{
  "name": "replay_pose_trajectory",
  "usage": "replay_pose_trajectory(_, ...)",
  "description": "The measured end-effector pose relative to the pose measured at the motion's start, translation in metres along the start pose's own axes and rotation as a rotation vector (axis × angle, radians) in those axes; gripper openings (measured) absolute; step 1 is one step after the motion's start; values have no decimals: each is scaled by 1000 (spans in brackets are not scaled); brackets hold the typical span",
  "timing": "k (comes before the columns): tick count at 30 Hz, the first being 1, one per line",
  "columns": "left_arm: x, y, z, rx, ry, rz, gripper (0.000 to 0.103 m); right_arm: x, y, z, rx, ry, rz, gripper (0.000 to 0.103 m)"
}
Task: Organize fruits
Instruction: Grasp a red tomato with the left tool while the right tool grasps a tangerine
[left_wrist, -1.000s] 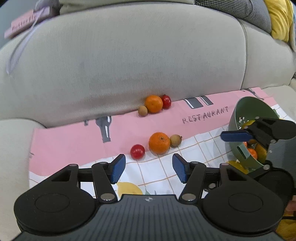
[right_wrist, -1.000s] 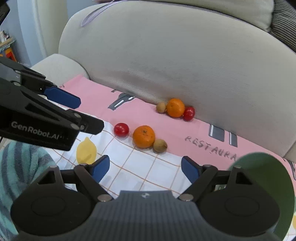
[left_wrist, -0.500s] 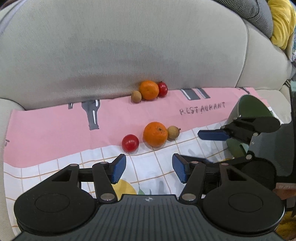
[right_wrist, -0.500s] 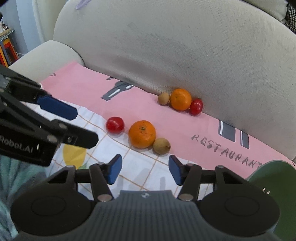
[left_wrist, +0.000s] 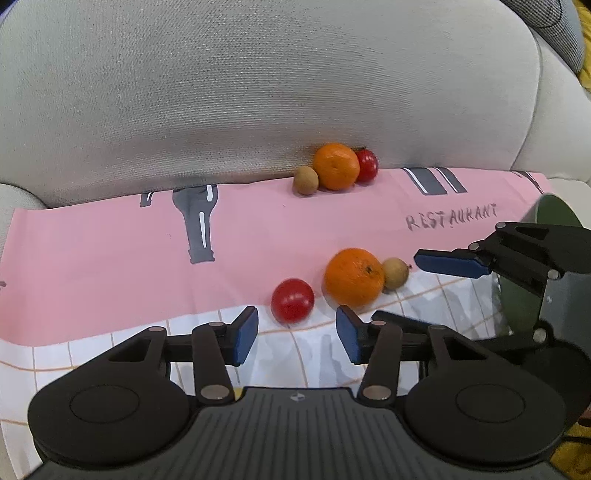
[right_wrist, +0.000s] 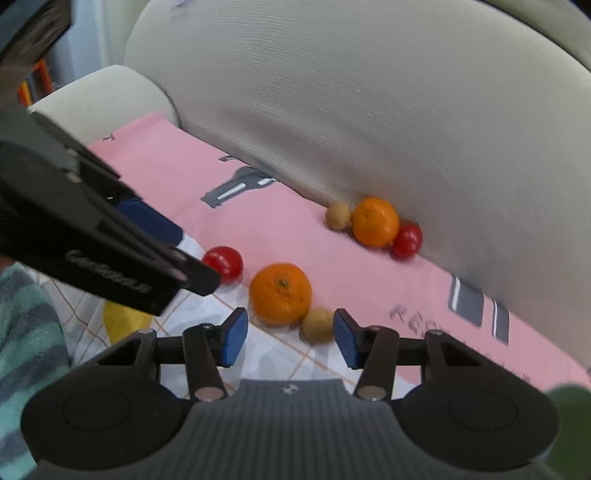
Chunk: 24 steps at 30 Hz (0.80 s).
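Sofa cushions carry a pink cloth with the fruits on it. Both jaws stand apart and hold nothing. Left gripper points at the near tomato; right gripper is just before the near orange and the small brown fruit. Three more fruits lie against the backrest. I judge the touching fruits may roll away on the soft seat if one jaw pushes them.
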<state>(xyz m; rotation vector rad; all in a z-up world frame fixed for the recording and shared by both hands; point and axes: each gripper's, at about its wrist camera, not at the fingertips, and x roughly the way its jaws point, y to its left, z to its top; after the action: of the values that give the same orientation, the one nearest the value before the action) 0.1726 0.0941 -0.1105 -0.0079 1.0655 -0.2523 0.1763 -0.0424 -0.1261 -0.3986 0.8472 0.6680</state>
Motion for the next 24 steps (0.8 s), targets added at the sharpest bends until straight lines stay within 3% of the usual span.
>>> replay_pose_trajectory(7, 17, 7, 3, -7, 12, -9, 47, 15, 7, 5, -112, -9, 8, 48)
replay_pose_trajectory(24, 28, 8, 0, -13, 21, -51, 44, 36, 7, 2, -151, 8, 27, 44)
